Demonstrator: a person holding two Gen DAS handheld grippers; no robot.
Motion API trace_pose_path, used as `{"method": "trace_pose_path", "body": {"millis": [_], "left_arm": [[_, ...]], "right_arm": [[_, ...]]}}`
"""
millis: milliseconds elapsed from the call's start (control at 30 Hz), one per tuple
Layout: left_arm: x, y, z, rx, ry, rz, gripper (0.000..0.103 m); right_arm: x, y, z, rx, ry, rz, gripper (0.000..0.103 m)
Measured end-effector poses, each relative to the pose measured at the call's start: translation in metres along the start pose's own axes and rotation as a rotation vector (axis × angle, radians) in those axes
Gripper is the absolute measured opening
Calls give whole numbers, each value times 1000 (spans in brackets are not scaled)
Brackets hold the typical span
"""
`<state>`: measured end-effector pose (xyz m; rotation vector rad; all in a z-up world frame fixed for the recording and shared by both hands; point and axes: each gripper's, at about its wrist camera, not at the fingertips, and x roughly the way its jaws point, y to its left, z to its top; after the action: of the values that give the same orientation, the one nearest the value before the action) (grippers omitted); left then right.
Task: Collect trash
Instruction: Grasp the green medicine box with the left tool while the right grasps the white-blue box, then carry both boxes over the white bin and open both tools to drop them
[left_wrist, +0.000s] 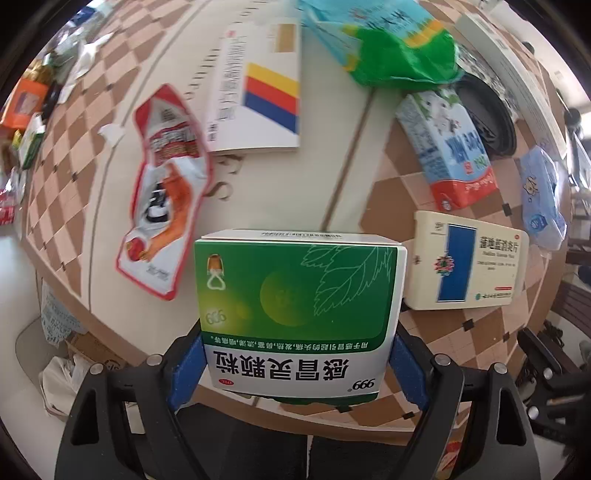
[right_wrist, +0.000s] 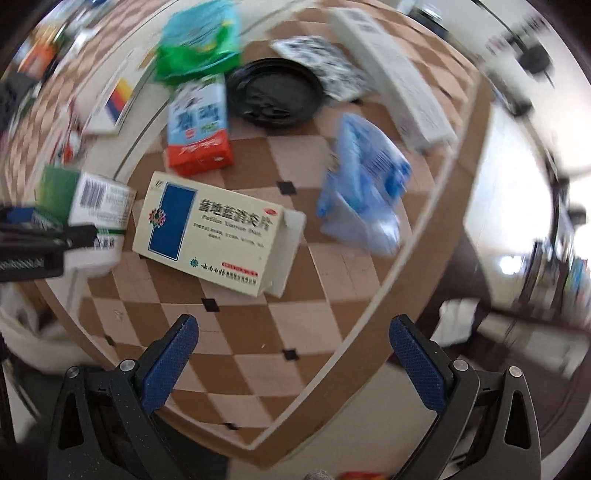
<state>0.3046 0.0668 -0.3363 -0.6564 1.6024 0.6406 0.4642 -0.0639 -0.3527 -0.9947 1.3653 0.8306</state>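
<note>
My left gripper is shut on a green and white medicine box, its blue pads against both sides, held just above the near edge of the checkered table. The same box and left gripper show at the left of the right wrist view. My right gripper is open and empty above the table's corner. A cream box with a blue panel lies ahead of it, also in the left wrist view.
On the table: a red snack wrapper, a white box with colour stripes, a green bag, a milk carton, a black lid, a blue tissue pack, a long white box. Floor lies below the edges.
</note>
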Motion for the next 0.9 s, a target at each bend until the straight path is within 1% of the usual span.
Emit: {"method": "trace_pose_path", "body": {"millis": [100,167,233,267,300,333,367,467,567,600,633,700,800,900], "left_arm": [[-7,25,-13,-56,-13,29,86],[-10,39,-19,-83,-13,43,86],[-11,49,-23,-102,-14,48,86],[-13,52,-24,-110,-18,45,86],[-15,54,-25,-113,-19,47,86],[-18,56,-26,-112,-23,50,86],[-18,54,-26,-111,-28,54,86],[-19,58,-29,-115,-36,53,86],[-13,59,-27,-118,-40,43,86],[-17,49,-33,-116,-44,47,86],[-18,50,-36,-112,-49,46,86],[-12,34,-32,-110,-59,47,86],[-17,33,-36,-105,-79,38,86],[-25,38,-44,-101,-109,30,86]], "right_arm": [[14,29,20,-227,16,-71,103],[22,50,30,-397,12,-142,103],[34,72,33,-560,9,-204,103],[41,80,35,-618,17,-224,103],[48,86,36,-664,35,-231,103],[50,91,37,-690,47,-187,103],[52,94,40,-697,56,-149,103],[58,100,45,-693,82,-106,103],[72,99,50,-628,138,-40,102],[78,99,53,-607,153,-36,95],[83,95,50,-573,158,-15,87],[85,87,49,-486,149,18,87],[87,71,44,-372,167,52,86],[88,62,32,-243,199,135,86]]}}
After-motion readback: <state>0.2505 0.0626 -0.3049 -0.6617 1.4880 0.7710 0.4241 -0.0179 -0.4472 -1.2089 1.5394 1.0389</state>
